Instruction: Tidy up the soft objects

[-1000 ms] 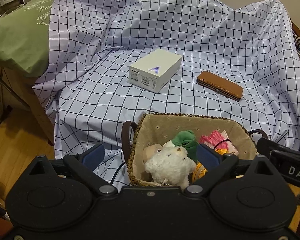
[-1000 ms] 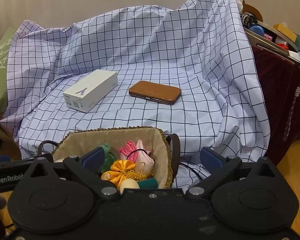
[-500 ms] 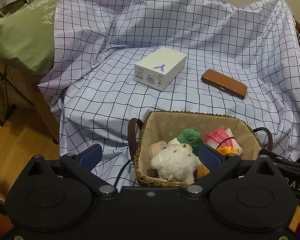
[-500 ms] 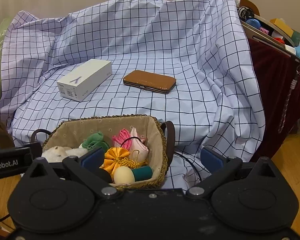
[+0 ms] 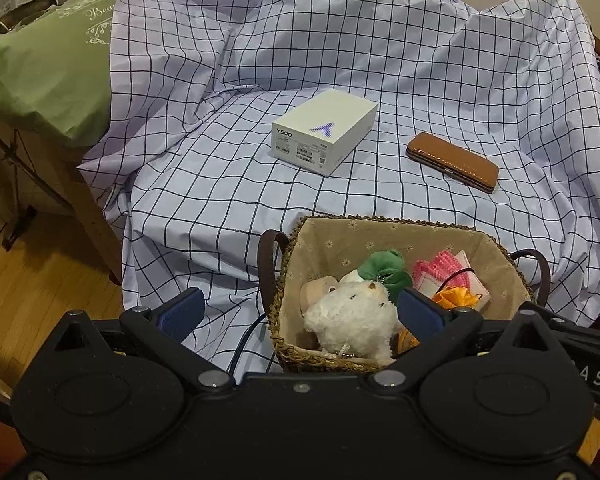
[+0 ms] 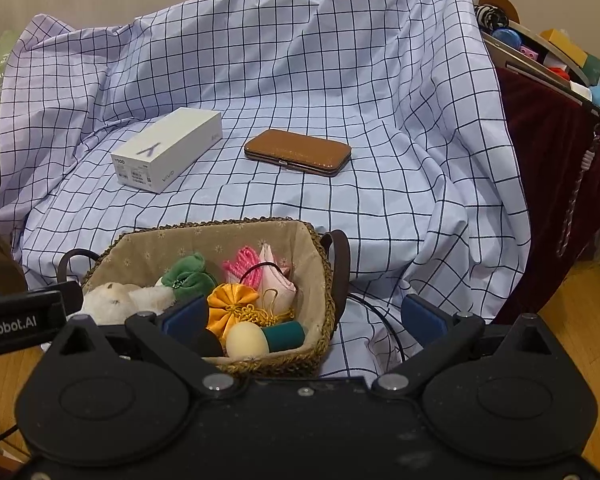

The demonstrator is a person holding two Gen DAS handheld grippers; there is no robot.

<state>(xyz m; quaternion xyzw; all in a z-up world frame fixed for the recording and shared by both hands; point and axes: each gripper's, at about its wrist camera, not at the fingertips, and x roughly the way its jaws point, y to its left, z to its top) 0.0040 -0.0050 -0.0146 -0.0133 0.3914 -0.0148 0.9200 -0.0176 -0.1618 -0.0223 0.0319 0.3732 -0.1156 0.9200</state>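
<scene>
Left gripper point(image 5: 300, 312) jaws wide, holding nothing, at basket point(image 5: 380, 226) near-left rim. Basket sits at checkered cloth point(image 5: 220, 184) front edge, soft toys point(image 5: 352, 316) inside. Behind: white box point(image 5: 324, 132), brown case point(image 5: 452, 162), bare cloth between. Right gripper point(image 6: 304, 316) spread, empty, over right rim.

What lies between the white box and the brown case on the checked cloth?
Nothing but bare checked cloth separates the white box from the brown case; both wrist views show it.
</scene>
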